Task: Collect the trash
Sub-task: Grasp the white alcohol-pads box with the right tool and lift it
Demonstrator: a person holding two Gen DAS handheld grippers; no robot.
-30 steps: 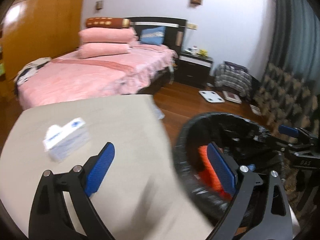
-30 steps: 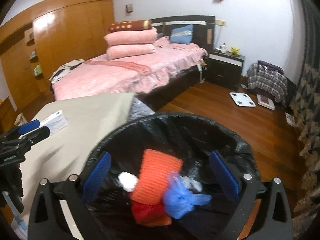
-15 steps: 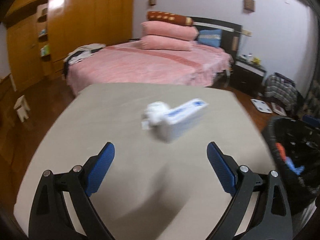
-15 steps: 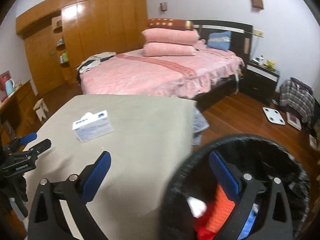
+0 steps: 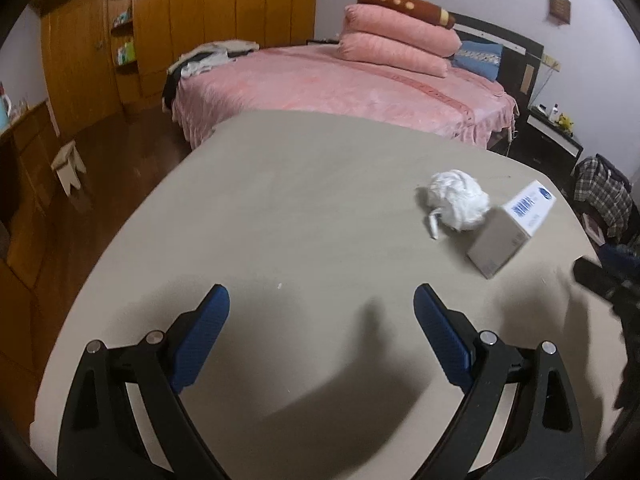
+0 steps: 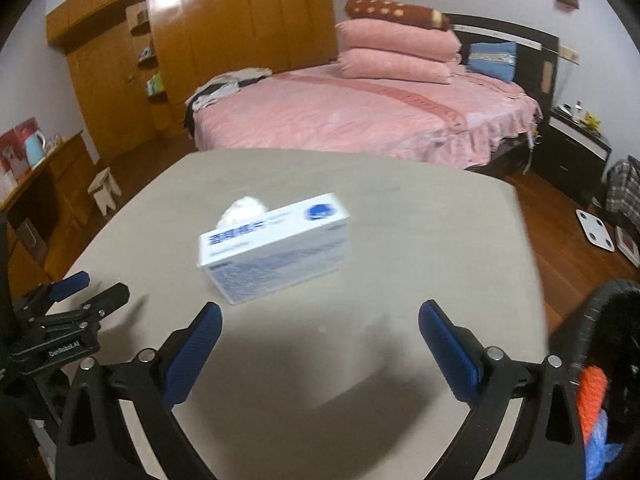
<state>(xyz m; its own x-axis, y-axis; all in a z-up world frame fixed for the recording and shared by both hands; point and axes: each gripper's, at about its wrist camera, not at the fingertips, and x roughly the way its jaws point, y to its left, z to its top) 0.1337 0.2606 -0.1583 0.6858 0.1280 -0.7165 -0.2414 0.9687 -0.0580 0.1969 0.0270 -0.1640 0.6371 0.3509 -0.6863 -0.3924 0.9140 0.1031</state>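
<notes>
Only "GenRobot.AI" reads, in white on the black left gripper; the white-and-blue cardboard box's print is blurred.

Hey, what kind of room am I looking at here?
Most likely a bedroom in a home: a bed with a pink cover and stacked pillows, a wooden wardrobe along the wall, and a dark nightstand beside the bed.

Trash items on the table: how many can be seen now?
2. A tissue wad lies on the table, and a white box sits right beside it. Whether they touch is unclear. Both grippers hover open and empty, and they hide part of the near table.
</notes>
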